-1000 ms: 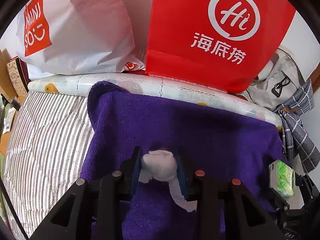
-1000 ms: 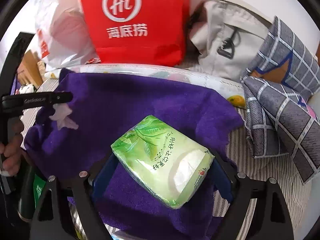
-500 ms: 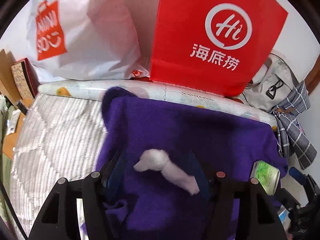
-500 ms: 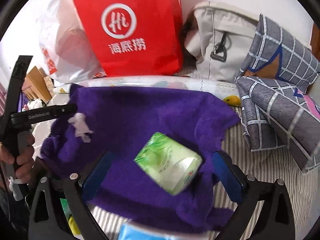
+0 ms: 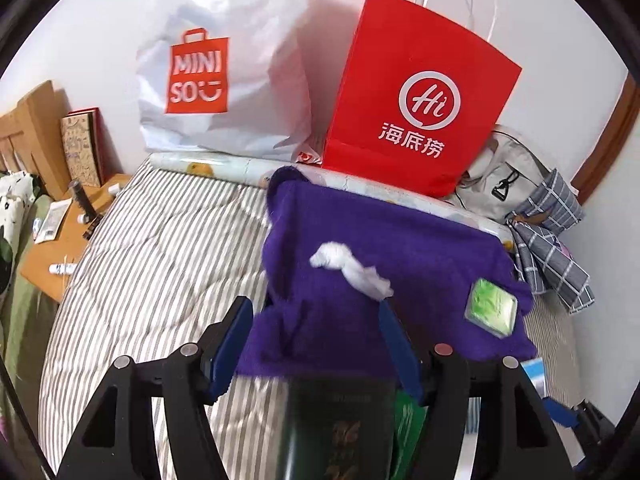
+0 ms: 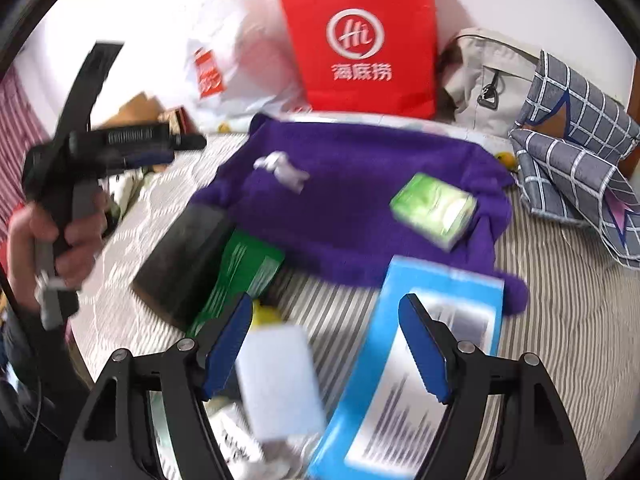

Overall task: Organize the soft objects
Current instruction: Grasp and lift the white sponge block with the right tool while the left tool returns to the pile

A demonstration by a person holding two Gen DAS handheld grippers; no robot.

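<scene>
Both grippers have let go and backed off from the purple towel (image 5: 400,256), which serves as the landmark.

Left wrist view: a second ago the left gripper (image 5: 316,344) pinched the white tissue wad (image 5: 348,270); now the wad lies free near the towel's middle, and the jaws stand released with only the towel's near edge and a dark booklet (image 5: 340,428) between them. The green tissue pack (image 5: 492,306) sits on the towel's right part, close to its edge. Beyond the towel's far side stand the red paper bag (image 5: 420,96) and the white shopping bag (image 5: 224,72).

Right wrist view: the green tissue pack (image 6: 434,208), earlier between the right gripper's (image 6: 326,344) jaws, now rests on the towel (image 6: 360,200) toward its right edge. Those jaws are closing, empty of any grip, with a blurred white block (image 6: 278,384) just in front and a blue box (image 6: 420,364) beside it, both on the near side of the towel. The left gripper (image 6: 176,142) hovers off the towel's left edge.

Risks, as I judge them: the pack could slide off the towel's rumpled right edge onto the striped bedding (image 6: 552,320); the light wad could roll or get brushed away; blur suggests quick motion, so closing jaws might nip the wrong item.
</scene>
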